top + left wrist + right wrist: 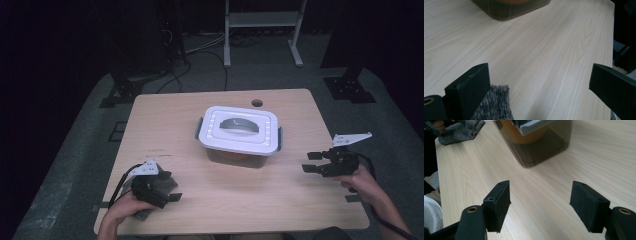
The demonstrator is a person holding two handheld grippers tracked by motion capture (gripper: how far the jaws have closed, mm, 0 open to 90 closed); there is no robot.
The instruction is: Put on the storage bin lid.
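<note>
A lidded container (239,136) sits near the middle of the wooden table (280,200), its white lid (240,129) clipped on with a grey handle across the top and something orange showing through the dark translucent walls. The left gripper (167,190) lies low at the near left corner of the table, held by the person's left hand (131,205), which comes in from the bottom edge with the forearm angled slightly inward; the tool points toward the right, across the table top. Its jaws stand spread wide with nothing between them, as the left gripper view shows, and a grey fuzzy cloth (494,106) lies under and just beside the left-hand jaw. The right gripper (310,162) is held near the right edge of the table by the right hand (361,181), the forearm entering from the lower right corner and the wrist roughly level, so the tool points left toward the container, which lies well apart from it. Its jaws are likewise spread, with only bare table wood between them.
</note>
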